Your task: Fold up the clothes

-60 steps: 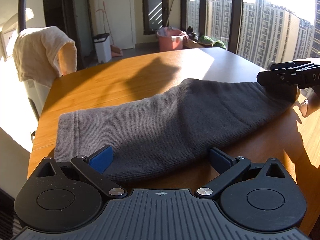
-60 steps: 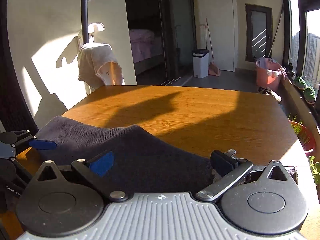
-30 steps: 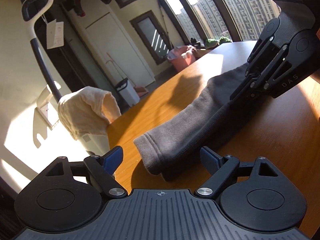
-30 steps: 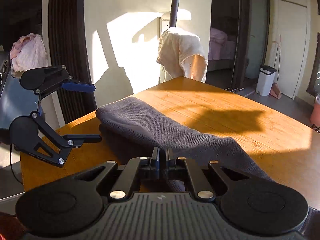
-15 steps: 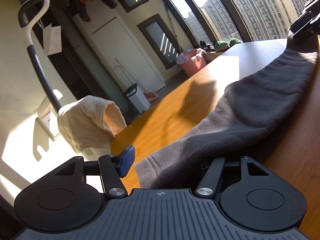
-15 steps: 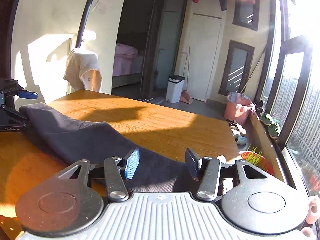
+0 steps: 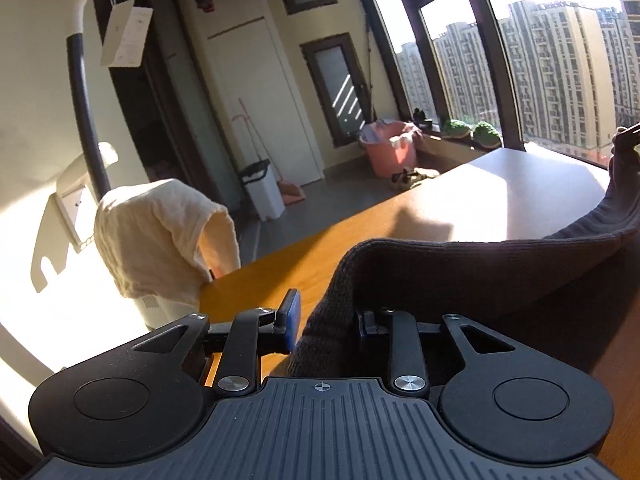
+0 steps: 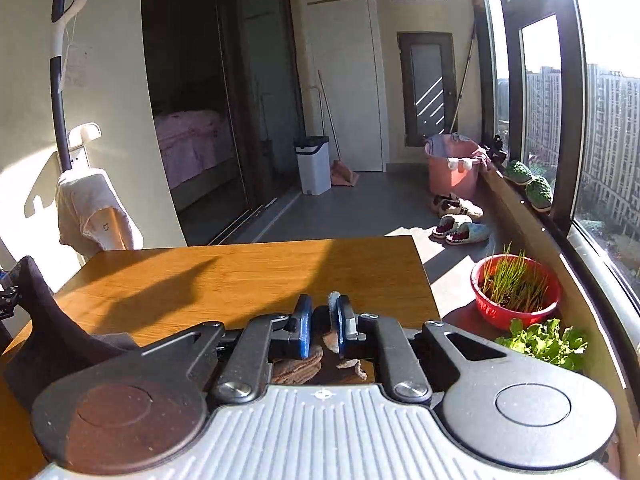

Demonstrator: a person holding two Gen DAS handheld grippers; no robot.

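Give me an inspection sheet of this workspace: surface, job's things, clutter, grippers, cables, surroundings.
Surface: wooden table, part sunlit, part in shadow.
Job's things: dark grey garment, held up at both ends and sagging between them; whether its middle touches the table cannot be told.
Clutter: nothing seen on the visible tabletop.
Grippers: left gripper shut on one end of the garment; right gripper shut on the other end, fabric showing between its pads.
Cables: nothing seen.
Surroundings: cream towel draped over something beyond the table's far edge; white bin by the door; pink tub; shoes on the floor; red pot of grass by the window.
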